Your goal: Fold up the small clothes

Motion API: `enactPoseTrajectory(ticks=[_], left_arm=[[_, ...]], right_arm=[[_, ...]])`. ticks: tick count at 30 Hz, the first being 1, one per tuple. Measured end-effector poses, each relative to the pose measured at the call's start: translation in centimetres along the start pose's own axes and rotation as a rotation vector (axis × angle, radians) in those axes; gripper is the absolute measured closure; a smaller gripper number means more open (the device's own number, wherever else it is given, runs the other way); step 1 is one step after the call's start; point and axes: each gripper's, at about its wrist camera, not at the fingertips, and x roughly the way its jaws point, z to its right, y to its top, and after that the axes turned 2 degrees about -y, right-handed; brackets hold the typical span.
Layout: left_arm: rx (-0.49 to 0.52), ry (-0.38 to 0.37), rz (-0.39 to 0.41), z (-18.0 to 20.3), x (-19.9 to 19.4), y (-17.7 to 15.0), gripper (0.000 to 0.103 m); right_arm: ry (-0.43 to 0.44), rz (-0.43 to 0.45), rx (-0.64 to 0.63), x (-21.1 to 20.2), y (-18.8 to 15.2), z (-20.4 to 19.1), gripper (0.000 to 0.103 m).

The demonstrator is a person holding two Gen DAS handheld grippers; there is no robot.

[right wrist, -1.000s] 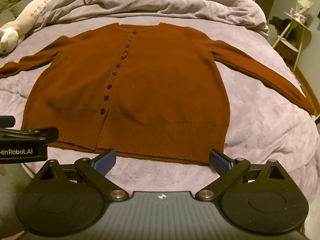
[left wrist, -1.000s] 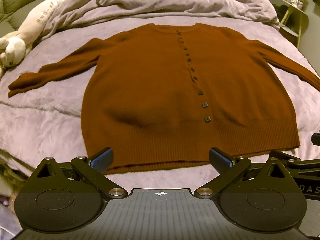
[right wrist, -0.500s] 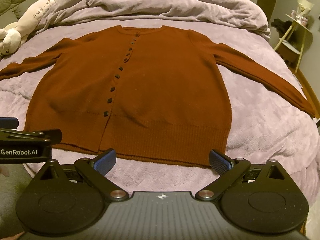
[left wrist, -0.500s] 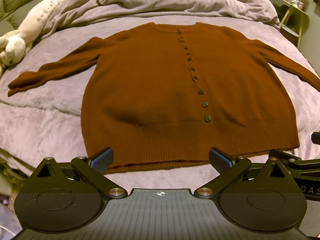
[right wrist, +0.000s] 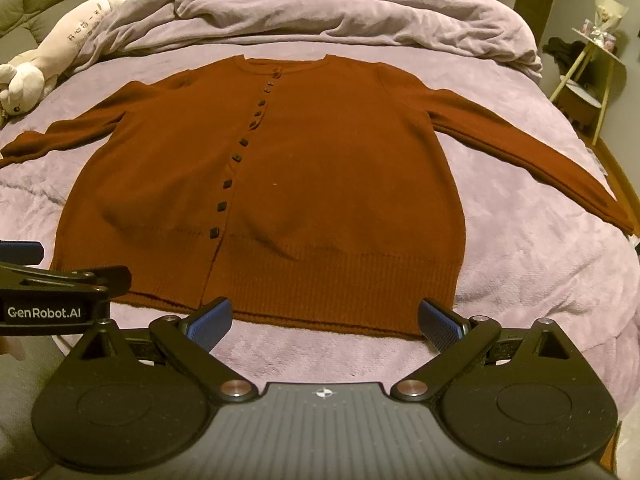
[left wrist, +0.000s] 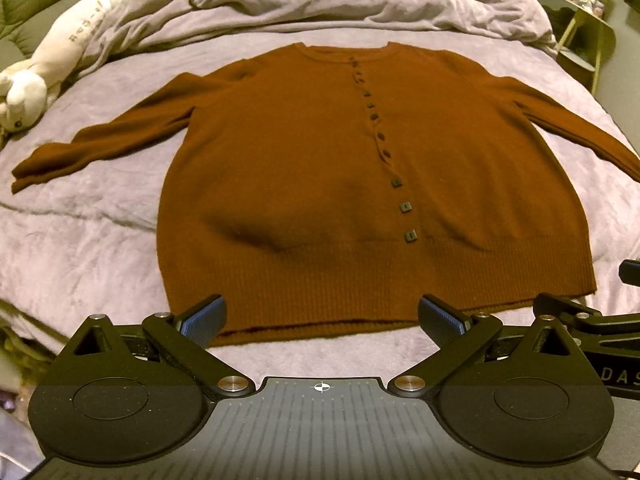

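Cardigan (left wrist: 304, 168): matt ribbed knit; bedspread (left wrist: 80, 216): fuzzy, probably fleece; fingers (right wrist: 210, 322): matt plastic.

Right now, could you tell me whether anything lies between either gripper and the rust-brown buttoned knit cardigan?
Nothing visible does: the left gripper and right gripper, both open, face the rust-brown cardigan's hem across bare lilac bedspread.

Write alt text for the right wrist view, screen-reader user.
A rust-brown buttoned cardigan lies flat, sleeves spread, on a lilac bed. The open right gripper hovers at its hem; the left gripper shows at left, a plush toy beyond.
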Motion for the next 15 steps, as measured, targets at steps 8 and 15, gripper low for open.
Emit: enactPoseTrajectory(ticks=[8, 15], left_arm=[[-0.004, 0.001, -0.007, -0.06, 0.19, 0.08, 0.000], [-0.004, 0.002, -0.007, -0.06, 0.18, 0.08, 0.000]], right_arm=[[0.014, 0.003, 0.014, -0.03, -0.08, 0.18, 0.004], [0.018, 0.007, 0.014, -0.06, -0.12, 0.28, 0.004]])
